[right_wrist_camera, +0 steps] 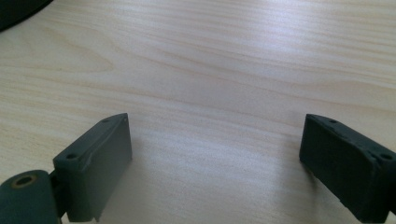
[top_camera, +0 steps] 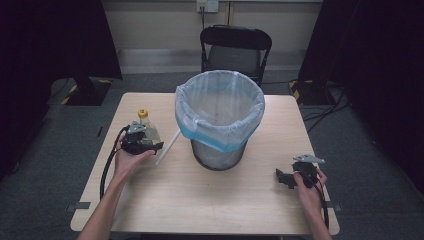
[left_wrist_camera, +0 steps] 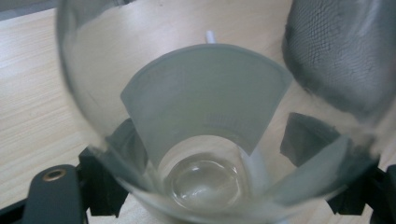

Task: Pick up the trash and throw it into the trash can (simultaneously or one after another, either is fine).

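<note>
A clear plastic bottle (top_camera: 143,119) with a yellow cap lies along my left gripper (top_camera: 144,128), which is raised over the table's left side. In the left gripper view the bottle (left_wrist_camera: 201,93) is seen from its base, with a pale label around it. My left gripper (left_wrist_camera: 212,144) is shut on it, one black jaw showing through the plastic on each side. My right gripper (top_camera: 286,178) rests low over the table's right front. In the right gripper view the gripper (right_wrist_camera: 215,154) stands open with bare wood between its pads.
A mesh waste bin (top_camera: 220,152) lined with a pale blue bag stands at the table's middle; its wall (left_wrist_camera: 336,51) is just right of the bottle. A white stick (top_camera: 167,146) lies beside the bin. A black folding chair (top_camera: 235,47) stands behind the table.
</note>
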`<state>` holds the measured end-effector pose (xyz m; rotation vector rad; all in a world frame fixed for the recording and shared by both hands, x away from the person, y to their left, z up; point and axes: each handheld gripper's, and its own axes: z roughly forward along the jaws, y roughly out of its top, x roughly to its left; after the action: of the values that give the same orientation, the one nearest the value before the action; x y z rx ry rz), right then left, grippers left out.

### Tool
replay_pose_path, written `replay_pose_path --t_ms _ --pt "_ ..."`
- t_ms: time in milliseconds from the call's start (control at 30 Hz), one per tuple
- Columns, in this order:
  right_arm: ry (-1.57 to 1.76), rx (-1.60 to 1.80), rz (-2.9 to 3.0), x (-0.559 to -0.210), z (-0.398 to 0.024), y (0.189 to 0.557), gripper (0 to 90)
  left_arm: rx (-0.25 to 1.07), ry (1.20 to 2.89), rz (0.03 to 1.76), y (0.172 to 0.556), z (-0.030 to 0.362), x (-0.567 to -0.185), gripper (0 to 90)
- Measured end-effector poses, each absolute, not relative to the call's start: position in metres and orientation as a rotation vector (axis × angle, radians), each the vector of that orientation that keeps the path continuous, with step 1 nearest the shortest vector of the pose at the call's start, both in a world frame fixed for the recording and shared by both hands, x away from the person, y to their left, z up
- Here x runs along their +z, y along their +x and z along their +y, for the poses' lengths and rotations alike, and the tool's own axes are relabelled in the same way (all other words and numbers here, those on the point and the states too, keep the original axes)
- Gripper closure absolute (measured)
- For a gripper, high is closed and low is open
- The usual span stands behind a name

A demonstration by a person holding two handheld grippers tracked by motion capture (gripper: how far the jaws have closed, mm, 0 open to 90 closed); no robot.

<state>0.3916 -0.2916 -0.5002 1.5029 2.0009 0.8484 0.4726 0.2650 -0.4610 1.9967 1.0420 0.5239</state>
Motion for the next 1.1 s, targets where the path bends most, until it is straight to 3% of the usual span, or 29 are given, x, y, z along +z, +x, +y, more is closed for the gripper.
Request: replay_pose_path --t_ms 367,467,1100 --pt "1.503 0.849 2.001 -0.5002 -0.2917 0.3916 8.3 0.566 1.959 1.074 0.4741 0.257 -0.4658 17.5" --pt "1.503 0.848 2.001 -0.5002 -0.2917 0.3916 8.3 0.565 1.964 1.064 0.4749 0.2591 -0.4667 27.8" --pt "1.503 0.848 2.001 -0.5002 -0.2917 0.3917 8.3 0.5 1.902 1.083 0.4775 0.2667 -0.4677 28.3"
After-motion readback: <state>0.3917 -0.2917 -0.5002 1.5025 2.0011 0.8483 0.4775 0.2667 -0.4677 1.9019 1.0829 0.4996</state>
